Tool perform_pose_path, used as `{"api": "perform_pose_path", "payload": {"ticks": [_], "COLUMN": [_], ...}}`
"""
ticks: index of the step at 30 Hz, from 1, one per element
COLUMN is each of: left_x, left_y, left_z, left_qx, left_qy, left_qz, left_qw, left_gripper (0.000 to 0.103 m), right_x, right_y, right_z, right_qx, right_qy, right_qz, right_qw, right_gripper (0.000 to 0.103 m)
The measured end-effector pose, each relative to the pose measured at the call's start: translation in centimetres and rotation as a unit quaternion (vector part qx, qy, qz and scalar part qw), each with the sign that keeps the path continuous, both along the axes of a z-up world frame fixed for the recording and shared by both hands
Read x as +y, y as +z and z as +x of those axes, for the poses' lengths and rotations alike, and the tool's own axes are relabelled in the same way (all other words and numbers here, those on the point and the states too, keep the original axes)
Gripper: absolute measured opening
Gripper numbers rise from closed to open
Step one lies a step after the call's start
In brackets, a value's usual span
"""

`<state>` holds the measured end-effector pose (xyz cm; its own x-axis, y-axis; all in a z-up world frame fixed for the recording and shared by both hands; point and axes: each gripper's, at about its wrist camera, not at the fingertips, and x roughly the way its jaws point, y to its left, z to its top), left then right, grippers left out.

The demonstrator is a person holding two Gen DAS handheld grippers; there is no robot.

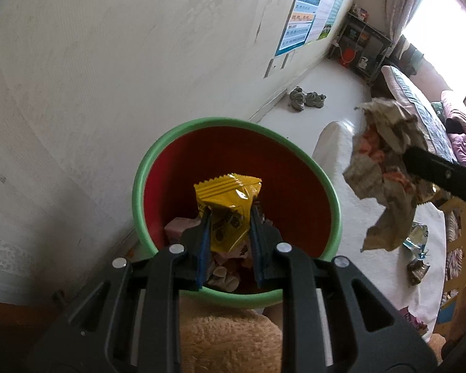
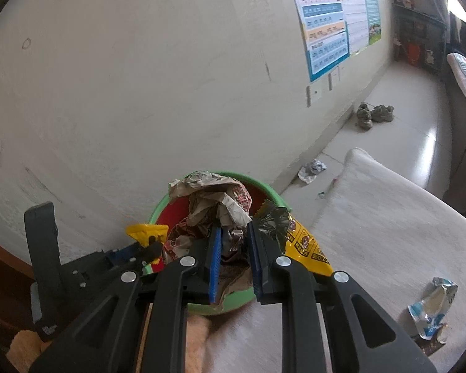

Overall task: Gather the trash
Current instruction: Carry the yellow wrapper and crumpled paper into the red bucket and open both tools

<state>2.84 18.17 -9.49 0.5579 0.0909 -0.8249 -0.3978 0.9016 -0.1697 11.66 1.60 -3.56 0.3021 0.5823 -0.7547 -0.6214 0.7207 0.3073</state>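
Note:
My left gripper (image 1: 230,214) is shut on a yellow snack wrapper (image 1: 228,199) and holds it over the mouth of a red bin with a green rim (image 1: 139,168). Several wrappers lie in the bin's bottom. My right gripper (image 2: 234,233) is shut on a crumpled brown paper wrapper (image 2: 208,195) together with a yellow foil packet (image 2: 307,245), just above the bin's green rim (image 2: 276,197). In the left wrist view the crumpled paper (image 1: 385,168) hangs from a right finger (image 1: 438,171) to the right of the bin. The left gripper shows at lower left in the right wrist view (image 2: 139,248).
A blue and white wrapper (image 2: 431,307) and a dark wrapper (image 1: 418,270) lie on the white cloth-covered surface (image 2: 388,233). A crumpled silver wrapper (image 2: 310,169) lies on the floor by the wall. Shoes (image 2: 372,115) stand farther along the wall. A shelf (image 1: 363,46) stands at the far end.

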Motion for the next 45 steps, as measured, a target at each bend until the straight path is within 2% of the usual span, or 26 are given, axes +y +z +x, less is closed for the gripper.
{"api": "perform_pose_path", "payload": {"ticks": [18,21,24,25,26,29,31,33,39,43,45], "left_x": [1.0,1.1,1.3,1.4,1.4,1.6,1.7,1.7,1.0,0.1,-0.4], "left_y": [-0.7,-0.7,-0.8,-0.9,-0.9,-0.9,-0.9,-0.8,-0.6,-0.4,-0.3], "left_z": [0.6,0.8,0.6,0.6,0.5,0.2,0.1,-0.1,-0.4,-0.6,-0.4], "left_qx": [0.011,0.01,0.01,0.01,0.01,0.004,0.003,0.002,0.001,0.002,0.003], "left_qy": [0.008,0.01,0.017,0.019,0.024,0.036,0.042,0.046,0.04,0.026,0.016], "left_qz": [-0.006,-0.008,-0.016,-0.017,-0.019,-0.024,-0.023,-0.022,-0.018,-0.014,-0.011], "left_qw": [0.9999,0.9999,0.9997,0.9996,0.9995,0.999,0.9989,0.9987,0.999,0.9996,0.9998], "left_gripper": [0.024,0.025,0.033,0.038,0.05,0.058,0.061,0.062,0.062,0.062,0.062], "right_x": [1.4,1.5,1.8,1.8,1.9,1.9,1.6,1.4,-1.0,-5.2,-9.0], "right_y": [-0.6,-0.5,-0.5,-0.5,-0.5,-0.5,-0.5,-0.4,0.0,-0.4,-1.1], "right_z": [-0.4,-0.5,-0.4,-0.4,-0.4,-0.4,-0.4,-0.4,-0.7,-1.5,-1.9], "right_qx": [-0.01,-0.014,-0.015,-0.014,-0.014,-0.015,-0.013,-0.014,-0.011,-0.013,-0.011], "right_qy": [0.012,0.016,0.02,0.02,0.019,0.015,0.01,0.006,-0.01,-0.035,-0.061], "right_qz": [-0.013,-0.014,-0.014,-0.013,-0.012,-0.008,-0.002,0.001,0.004,-0.011,-0.031], "right_qw": [1.0,1.0,1.0,1.0,1.0,1.0,1.0,1.0,1.0,0.999,0.998], "right_gripper": [0.019,0.019,0.019,0.024,0.027,0.034,0.049,0.055,0.056,0.061,0.061]}}
